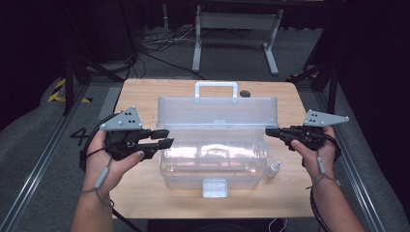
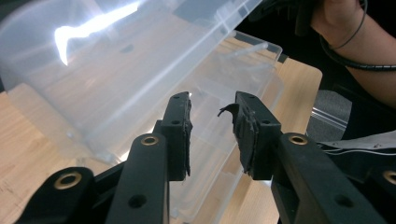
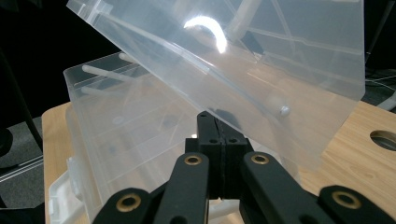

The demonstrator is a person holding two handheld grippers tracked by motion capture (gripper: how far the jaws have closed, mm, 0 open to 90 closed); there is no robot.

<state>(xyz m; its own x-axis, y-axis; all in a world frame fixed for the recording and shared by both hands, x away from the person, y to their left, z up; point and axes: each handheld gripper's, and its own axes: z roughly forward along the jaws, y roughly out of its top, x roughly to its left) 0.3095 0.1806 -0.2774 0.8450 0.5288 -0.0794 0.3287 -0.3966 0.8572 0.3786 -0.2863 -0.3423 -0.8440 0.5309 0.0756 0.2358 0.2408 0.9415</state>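
Clear plastic box (image 1: 212, 159) sits mid-bench (image 1: 145, 96), lid (image 1: 217, 112) raised about halfway. Right tool (image 1: 271, 131) has its jaws together at the lid's right end; whether they pinch the edge can't be told. Left tool (image 1: 163, 137) has jaws apart, nothing between them, beside the box's left end. Likely light, thin-walled, slick and flexy: best taken at the lid rim or handle (image 1: 216, 89), not the panels. Small bottle (image 1: 274, 168) stands just right of the box.

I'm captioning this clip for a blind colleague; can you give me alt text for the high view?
A clear plastic storage box sits on a light wooden table, its translucent hinged lid raised. A person's left tongs sit open at the box's left end, and the shut right tongs meet the lid's right end. A small white bottle stands beside the box.
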